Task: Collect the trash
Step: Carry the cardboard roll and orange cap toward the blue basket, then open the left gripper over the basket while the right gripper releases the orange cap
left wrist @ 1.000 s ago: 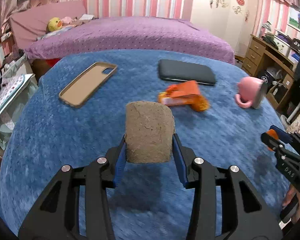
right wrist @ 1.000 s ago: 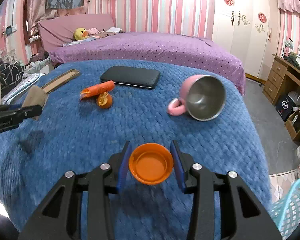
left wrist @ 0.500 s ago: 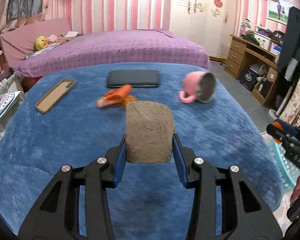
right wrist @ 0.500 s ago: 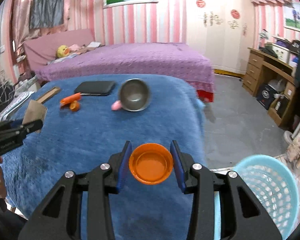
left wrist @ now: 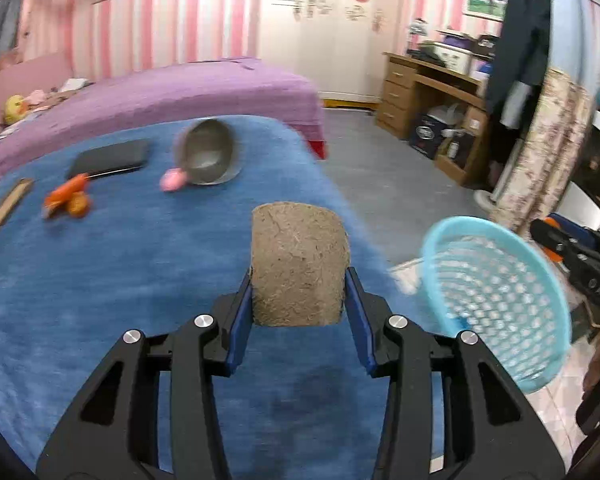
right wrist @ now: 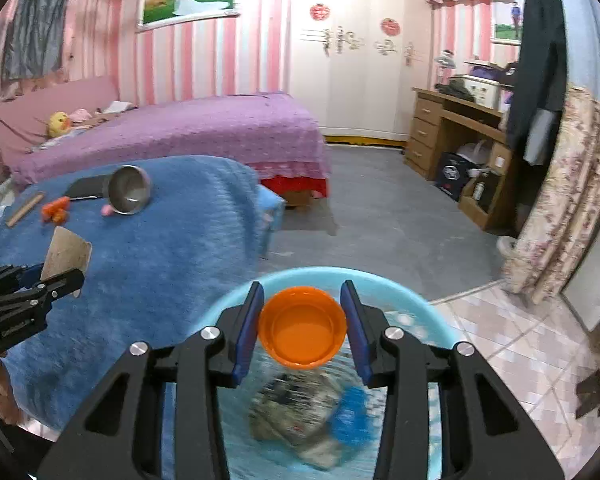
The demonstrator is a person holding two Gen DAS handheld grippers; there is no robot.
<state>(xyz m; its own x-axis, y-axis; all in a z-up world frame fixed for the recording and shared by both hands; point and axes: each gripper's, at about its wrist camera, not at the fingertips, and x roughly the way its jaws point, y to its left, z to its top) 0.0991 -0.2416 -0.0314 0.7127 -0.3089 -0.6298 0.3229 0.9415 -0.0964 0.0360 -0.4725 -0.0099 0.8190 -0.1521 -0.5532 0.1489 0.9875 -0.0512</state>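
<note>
My left gripper (left wrist: 299, 314) is shut on a brown cardboard piece (left wrist: 299, 268) and holds it above the blue blanket (left wrist: 120, 280), left of a light blue perforated basket (left wrist: 496, 300). My right gripper (right wrist: 302, 330) is shut on an orange cap (right wrist: 302, 330) and holds it directly above the basket (right wrist: 412, 300), which has blurred trash (right wrist: 300, 412) inside. An orange wrapper (left wrist: 68, 200) lies on the blanket at the far left. The left gripper shows in the right wrist view (right wrist: 32, 292) with the cardboard (right wrist: 66, 254).
On the blanket lie a pink steel-lined mug (left wrist: 208, 158) on its side, a black case (left wrist: 110, 158) and a tan phone case (left wrist: 6, 208). A purple bed (right wrist: 180, 128) stands behind. A wooden desk (right wrist: 456, 128) and floral curtain (right wrist: 556, 200) stand at right.
Both grippers swung right, away from the blanket's middle toward the basket. The right gripper with the cap came to hang over the basket. Both grips are unchanged.
</note>
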